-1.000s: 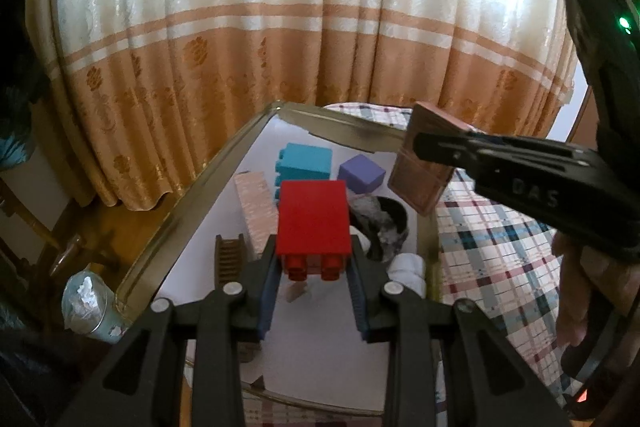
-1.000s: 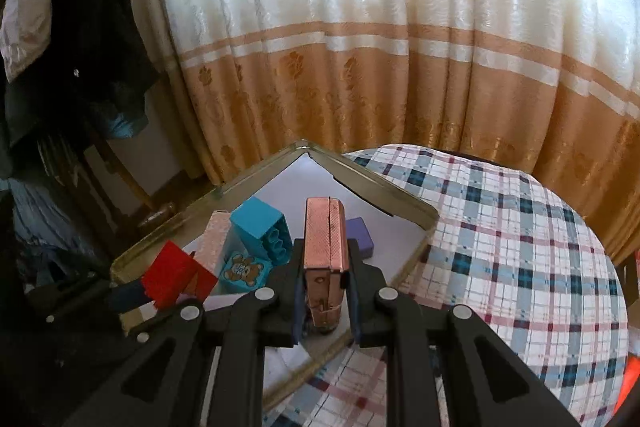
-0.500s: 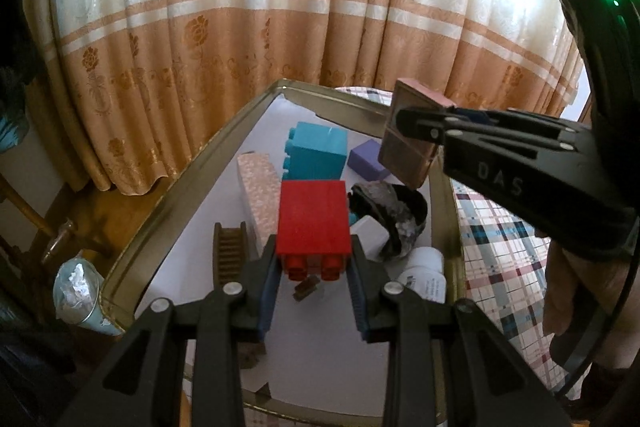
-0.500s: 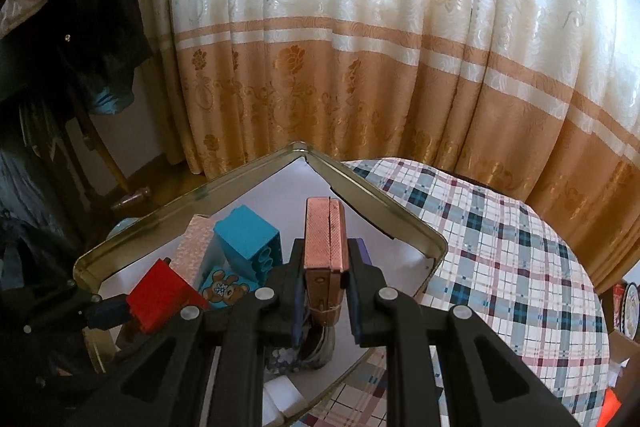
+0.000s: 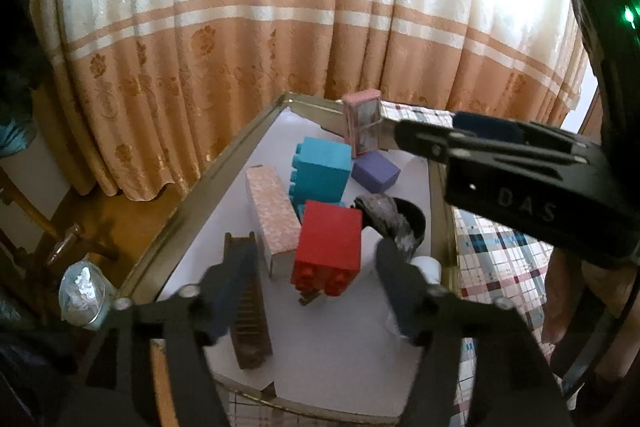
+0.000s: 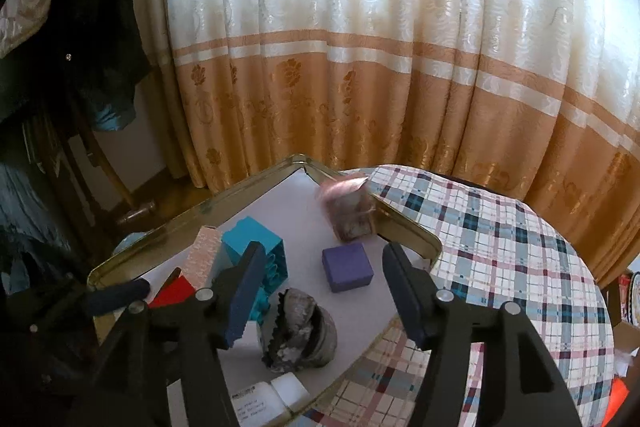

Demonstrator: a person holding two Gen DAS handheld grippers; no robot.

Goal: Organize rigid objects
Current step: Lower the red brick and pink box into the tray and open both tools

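You are holding both hand-held grippers over the tray (image 5: 188, 211), and both are standing wide open with nothing between the fingers. The left hand-held gripper (image 5: 312, 291) is framing the red block (image 5: 328, 243), which is sitting on the tray floor beside the speckled box (image 5: 272, 215), clear of both fingers; I judge it to be just released there to keep blocks grouped. The right hand-held gripper (image 6: 324, 291) is hovering above the purple cube (image 6: 347, 266). The pink box (image 6: 349, 211) is standing in the far corner, close to or leaning against the tray rim, and is blurring in the right view, so whether it is settling I cannot tell. The teal block (image 5: 320, 175) is sitting between the speckled box and the cube. The shell (image 6: 300, 331) is lying nearer you. The tray is resting on the checked tabletop (image 6: 500, 267).
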